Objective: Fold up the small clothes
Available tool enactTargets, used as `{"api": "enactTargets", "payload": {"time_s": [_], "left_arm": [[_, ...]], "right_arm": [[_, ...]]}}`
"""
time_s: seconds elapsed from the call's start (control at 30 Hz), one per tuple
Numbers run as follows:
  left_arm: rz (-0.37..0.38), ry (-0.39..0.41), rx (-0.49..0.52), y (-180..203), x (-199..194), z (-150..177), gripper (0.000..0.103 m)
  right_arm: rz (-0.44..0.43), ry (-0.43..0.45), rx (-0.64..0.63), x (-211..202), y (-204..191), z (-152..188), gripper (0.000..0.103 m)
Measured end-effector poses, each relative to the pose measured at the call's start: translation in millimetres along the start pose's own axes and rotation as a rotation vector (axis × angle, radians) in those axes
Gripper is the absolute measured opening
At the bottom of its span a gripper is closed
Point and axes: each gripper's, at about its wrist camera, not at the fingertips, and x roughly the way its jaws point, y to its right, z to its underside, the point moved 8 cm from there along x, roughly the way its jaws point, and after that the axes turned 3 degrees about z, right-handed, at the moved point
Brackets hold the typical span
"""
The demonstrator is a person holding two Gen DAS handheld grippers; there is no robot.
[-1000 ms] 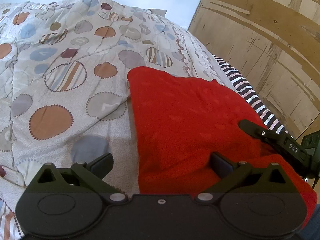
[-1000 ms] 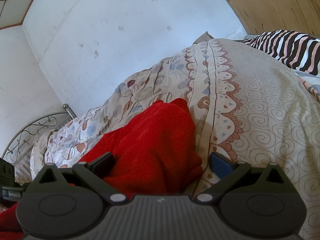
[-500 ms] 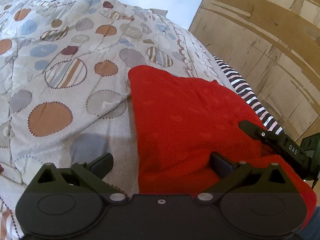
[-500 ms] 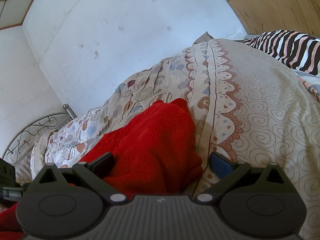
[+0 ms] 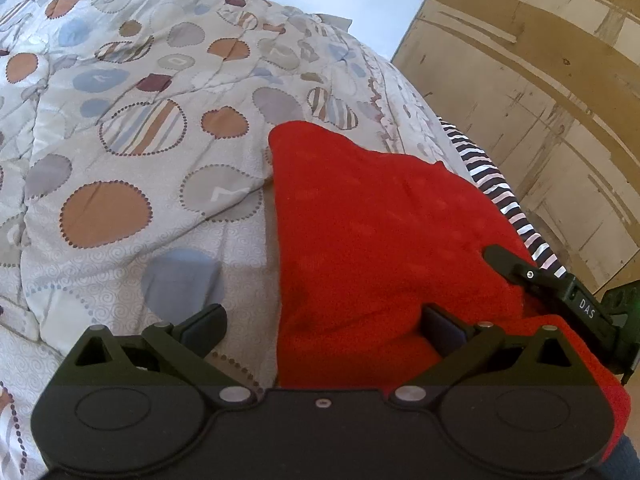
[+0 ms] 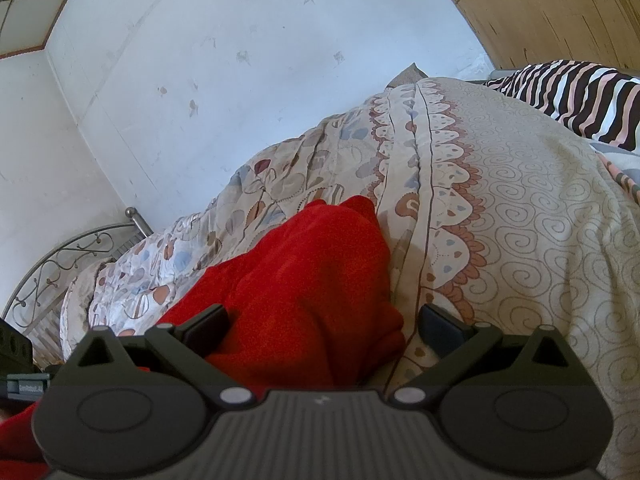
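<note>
Red garment (image 5: 384, 240) lies bunched on the patterned quilt (image 5: 132, 168), and both tools sit low at its near edge. Left gripper (image 5: 322, 326) spread wide, gripping nothing; right gripper (image 6: 322, 326) equally released, straddling a thick fold. Risk: closing there could pinch several layers, maybe quilt too, spoiling the fold. Readable lettering: "DAS" on the right gripper's arm.

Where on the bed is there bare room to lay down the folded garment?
Free: the quilt left of the red garment, and the swirl-patterned stretch between it and the striped cloth. Crowded: the near edge, where both open tools straddle the garment.
</note>
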Motion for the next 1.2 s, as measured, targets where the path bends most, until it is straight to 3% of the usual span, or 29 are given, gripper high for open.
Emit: {"api": "enactTargets", "payload": {"time_s": [1.2], "left_arm": [[-0.006, -0.012, -0.018, -1.8, 4.1, 0.2, 0.102]], "right_arm": [[-0.030, 0.020, 0.029, -1.8, 4.2, 0.4, 0.102]]}}
